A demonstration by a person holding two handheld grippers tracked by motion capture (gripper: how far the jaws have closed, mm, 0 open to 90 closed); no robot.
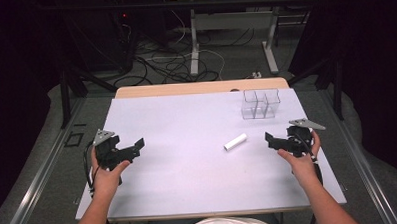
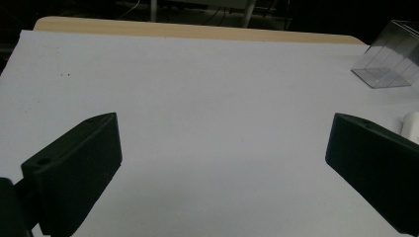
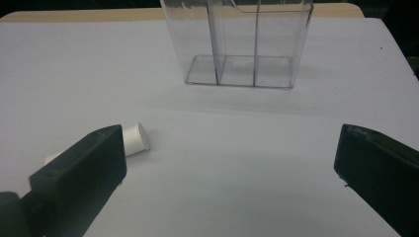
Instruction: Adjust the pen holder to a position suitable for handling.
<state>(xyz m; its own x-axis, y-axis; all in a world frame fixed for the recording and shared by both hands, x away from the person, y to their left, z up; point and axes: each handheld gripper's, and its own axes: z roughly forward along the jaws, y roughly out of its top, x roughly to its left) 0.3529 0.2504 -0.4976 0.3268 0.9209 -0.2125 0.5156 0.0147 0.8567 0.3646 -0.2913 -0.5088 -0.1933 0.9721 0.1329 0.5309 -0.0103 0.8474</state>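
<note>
I am holding my left gripper (image 1: 130,149) near the left edge of the table (image 1: 189,182) and my right gripper (image 1: 277,140) near the right edge. Both sets of jaws are standing wide apart, and nothing is between them.

From up high, I am seeing my two hands, the whole white table top, a strip of light wood along the far edge, and the floor past it with cables. The little white tube (image 1: 235,141) is lying flat on the table, right of the middle, between my right gripper and the table's center. It is close to that gripper but not touching it. The clear box (image 1: 260,104) is standing near the far right corner.

My right gripper view is looking at the clear box (image 3: 239,44) from up close. Here I am seeing its thin see-through walls, a flat bottom, and dividers that split it into compartments. The white tube (image 3: 134,138) is round and smooth, peeking out just behind my left-hand jaw in that view.

My left gripper view is showing mostly bare, smooth table (image 2: 207,98), with the clear box (image 2: 390,61) at the right edge of the picture, tilted in that view. My jaws are black, blocky and dull.
</note>
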